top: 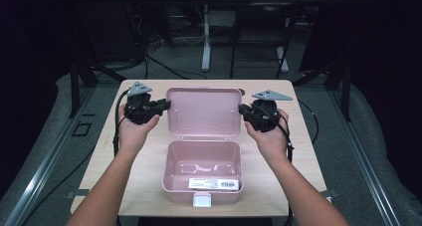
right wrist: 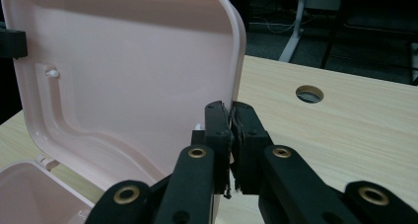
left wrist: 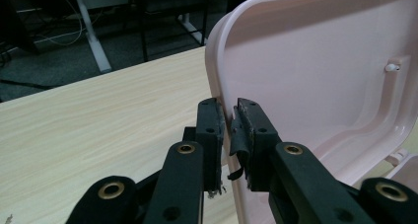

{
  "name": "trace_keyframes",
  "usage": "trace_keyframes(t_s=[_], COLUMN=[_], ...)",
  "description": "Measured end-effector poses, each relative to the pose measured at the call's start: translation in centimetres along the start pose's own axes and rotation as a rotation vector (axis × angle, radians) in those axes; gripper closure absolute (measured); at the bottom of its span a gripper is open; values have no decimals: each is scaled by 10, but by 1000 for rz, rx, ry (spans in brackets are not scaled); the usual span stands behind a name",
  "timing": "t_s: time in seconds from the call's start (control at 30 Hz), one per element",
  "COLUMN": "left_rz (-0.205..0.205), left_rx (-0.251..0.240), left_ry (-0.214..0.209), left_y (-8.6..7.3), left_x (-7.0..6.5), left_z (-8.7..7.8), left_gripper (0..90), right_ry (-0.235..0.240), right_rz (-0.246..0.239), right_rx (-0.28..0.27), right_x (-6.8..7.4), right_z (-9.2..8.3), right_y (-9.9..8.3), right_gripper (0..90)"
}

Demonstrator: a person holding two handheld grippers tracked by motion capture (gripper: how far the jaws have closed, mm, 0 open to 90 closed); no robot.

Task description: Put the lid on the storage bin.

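Observation:
A pink plastic lunch box (top: 202,172) lies open on the wooden table (top: 149,161), its lid (top: 204,111) standing upright at the back. My left gripper (top: 166,105) is at the lid's left edge. In the left gripper view the lid's rim (left wrist: 217,61) runs down between the jaws (left wrist: 229,128), which stand narrowly apart around it, with a torn pad (left wrist: 239,140) hanging loose. My right gripper (top: 242,109) is at the lid's right edge. In the right gripper view its jaws (right wrist: 231,128) are shut tight on the rim (right wrist: 239,46).
A white latch (top: 202,199) sticks out at the box's front, and a barcode label (top: 214,184) lies inside its base. A round cable hole (right wrist: 309,93) sits in the table behind the lid. Desk legs and cables stand on the dark floor beyond the table.

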State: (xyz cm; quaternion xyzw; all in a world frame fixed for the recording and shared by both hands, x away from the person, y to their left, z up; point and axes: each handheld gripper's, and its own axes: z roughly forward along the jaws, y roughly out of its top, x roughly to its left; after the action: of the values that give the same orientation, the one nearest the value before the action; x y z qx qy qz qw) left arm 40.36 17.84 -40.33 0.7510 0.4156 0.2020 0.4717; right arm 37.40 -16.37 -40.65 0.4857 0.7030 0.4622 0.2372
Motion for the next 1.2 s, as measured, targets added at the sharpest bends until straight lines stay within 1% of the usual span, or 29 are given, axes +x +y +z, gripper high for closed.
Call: trace_keyframes(t_s=[0.1, 0.4, 0.47, 0.63, 0.87, 1.2], left_rz=[8, 4, 2, 6, 10, 20], left_rx=[-2, 8, 6, 6, -6, -17], left_ry=[-8, -18, -17, -16, -10, -17], left_y=[0, 1, 1, 1, 0, -1], left_x=[1, -1, -2, -3, -6, -9], left_z=[0, -4, -4, -6, -9, -14], left_gripper=[806, 828, 831, 832, 834, 837], right_ry=[3, -2, -1, -3, -4, -6], right_rz=[2, -1, 6, 5, 10, 14], right_rx=[0, 1, -2, -3, -5, -8], right_x=[0, -1, -1, -1, 0, 1], right_z=[0, -1, -1, -2, -4, -7], right_y=[0, -1, -1, -2, -2, -3], right_gripper=[862, 861, 861, 861, 861, 860])
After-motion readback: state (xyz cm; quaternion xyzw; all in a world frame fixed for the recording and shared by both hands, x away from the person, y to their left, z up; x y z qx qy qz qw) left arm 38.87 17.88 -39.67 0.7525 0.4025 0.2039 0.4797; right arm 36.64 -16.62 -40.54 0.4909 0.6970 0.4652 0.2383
